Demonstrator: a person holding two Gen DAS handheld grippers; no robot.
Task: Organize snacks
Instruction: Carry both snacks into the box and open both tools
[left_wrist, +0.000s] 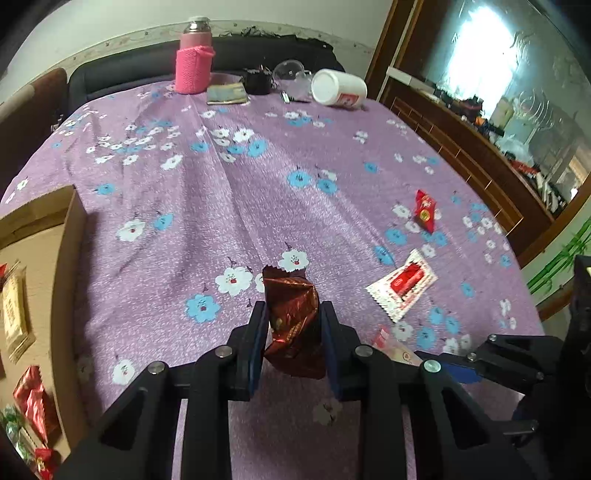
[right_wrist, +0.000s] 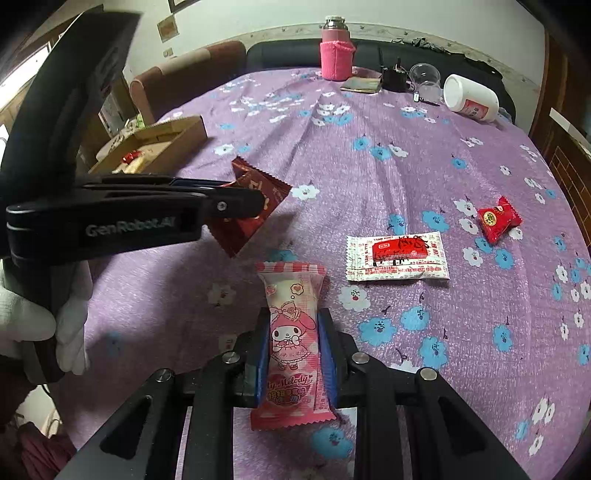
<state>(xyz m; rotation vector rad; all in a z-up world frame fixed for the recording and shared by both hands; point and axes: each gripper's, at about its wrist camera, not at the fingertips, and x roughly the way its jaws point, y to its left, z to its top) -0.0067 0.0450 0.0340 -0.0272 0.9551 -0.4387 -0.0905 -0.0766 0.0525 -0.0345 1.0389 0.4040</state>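
Left wrist view: the left gripper (left_wrist: 293, 314) has its two fingers clamped on a dark red foil packet (left_wrist: 293, 321), which stands crumpled between the blue pads above the purple flowered tablecloth (left_wrist: 221, 206). A cardboard box (left_wrist: 62, 258) with red-wrapped snacks inside lies at nine o'clock from the gripper. A white sachet with a red label (left_wrist: 402, 286) lies flat at three o'clock, and a small red candy (left_wrist: 424, 210) at two o'clock, beyond the sachet.

Right wrist view: the right gripper (right_wrist: 293, 339) has its fingers pressed on a pink cartoon-printed packet (right_wrist: 291, 343), gripped along its long sides, its upper end pointing to twelve o'clock. The left gripper enters from nine o'clock, carried by a white-gloved hand (right_wrist: 48, 314).

At the far edge of the table, near twelve o'clock, stand a pink flask (right_wrist: 336, 51) in a knitted sleeve, a clear plastic cup (right_wrist: 424, 75), and a white bottle (right_wrist: 472, 98) lying on its side.
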